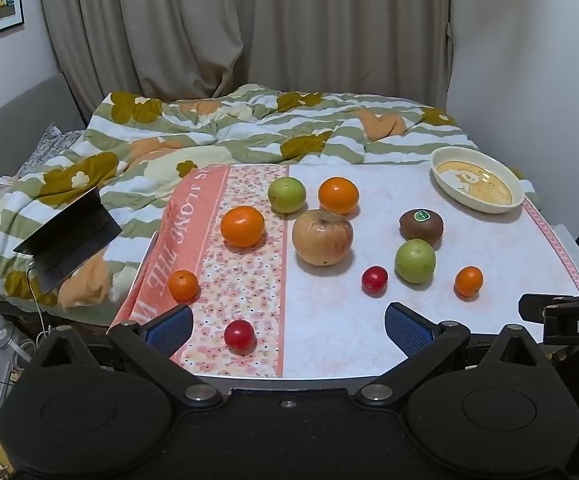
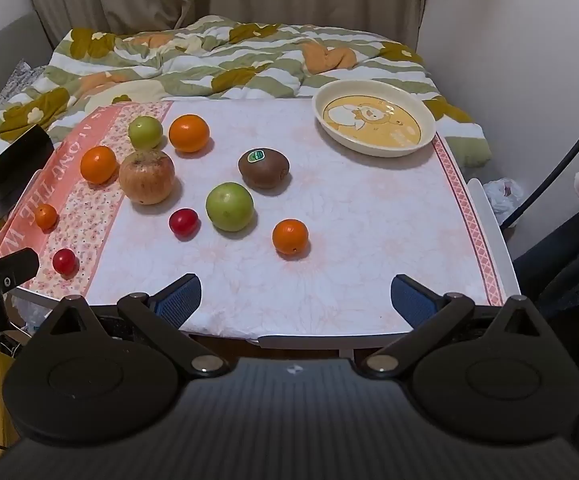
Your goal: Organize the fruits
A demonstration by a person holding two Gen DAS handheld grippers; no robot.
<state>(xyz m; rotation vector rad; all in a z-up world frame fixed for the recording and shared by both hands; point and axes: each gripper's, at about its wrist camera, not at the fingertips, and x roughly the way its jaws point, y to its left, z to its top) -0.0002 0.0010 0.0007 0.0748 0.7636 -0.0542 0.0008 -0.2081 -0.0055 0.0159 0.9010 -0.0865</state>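
Note:
Several fruits lie loose on the table [image 1: 369,344]: a big apple [image 1: 322,237] [image 2: 146,176], a kiwi [image 1: 421,224] [image 2: 264,168], two green fruits [image 1: 414,261] [image 1: 286,195], oranges [image 1: 242,226] [image 1: 338,195], small oranges [image 1: 468,281] [image 2: 290,236], and red tomatoes [image 1: 239,334] [image 2: 183,222]. An empty cream dish [image 1: 476,185] [image 2: 374,118] sits at the far right corner. My left gripper [image 1: 287,330] is open and empty at the near edge. My right gripper [image 2: 295,300] is open and empty at the near edge.
A rumpled striped quilt [image 1: 217,132] covers the bed behind the table. An open laptop [image 1: 69,236] rests on the bed at the left. Curtains [image 1: 249,28] hang at the back. The right gripper's body [image 1: 569,316] shows at the right of the left wrist view.

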